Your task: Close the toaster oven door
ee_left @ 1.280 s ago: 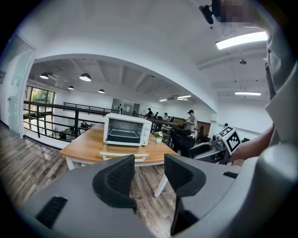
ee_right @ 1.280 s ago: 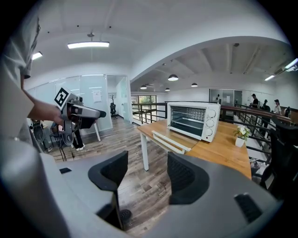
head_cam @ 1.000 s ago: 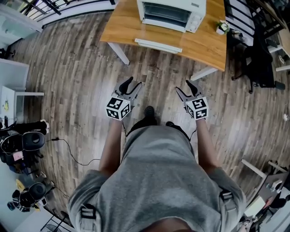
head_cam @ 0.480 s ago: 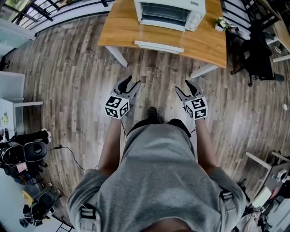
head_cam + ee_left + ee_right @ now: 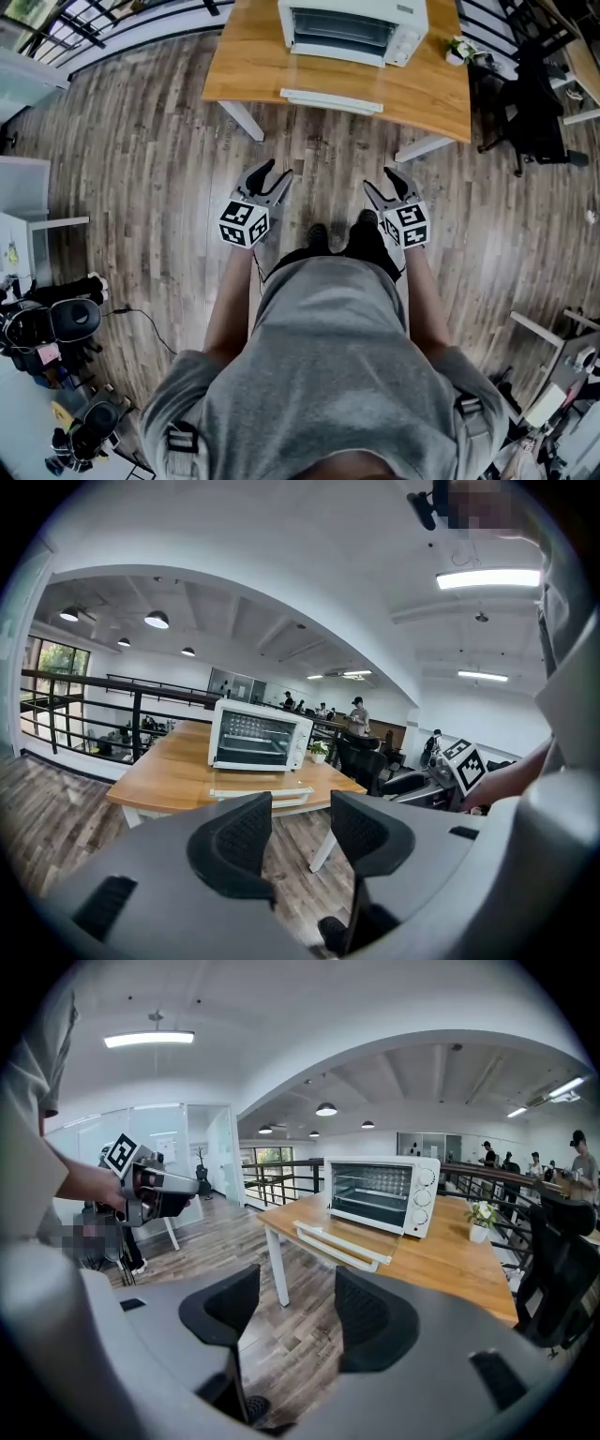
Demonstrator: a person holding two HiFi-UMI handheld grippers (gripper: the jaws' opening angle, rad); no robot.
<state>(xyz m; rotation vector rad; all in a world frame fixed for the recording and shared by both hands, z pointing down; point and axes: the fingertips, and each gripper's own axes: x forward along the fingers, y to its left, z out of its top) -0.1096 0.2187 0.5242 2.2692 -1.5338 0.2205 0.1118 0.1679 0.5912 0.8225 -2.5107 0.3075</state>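
A white toaster oven (image 5: 352, 28) (image 5: 259, 736) (image 5: 382, 1194) stands on a wooden table (image 5: 422, 89) ahead of me. Its glass door (image 5: 331, 97) (image 5: 342, 1239) hangs open, folded down flat over the table's near side with the handle toward me. My left gripper (image 5: 271, 174) (image 5: 300, 832) is open and empty, held over the floor well short of the table. My right gripper (image 5: 389, 180) (image 5: 298, 1312) is open and empty too, level with the left one and about a body's width to its right.
A small potted plant (image 5: 459, 53) (image 5: 481, 1217) sits on the table right of the oven. Black office chairs (image 5: 534, 103) stand at the right. A railing (image 5: 84, 23) runs at the far left, and camera gear (image 5: 47, 323) lies on the floor at left.
The table and oven have shifted slightly in the head view as I step toward them; a foot has come forward. Both grippers stay open in much the same place.
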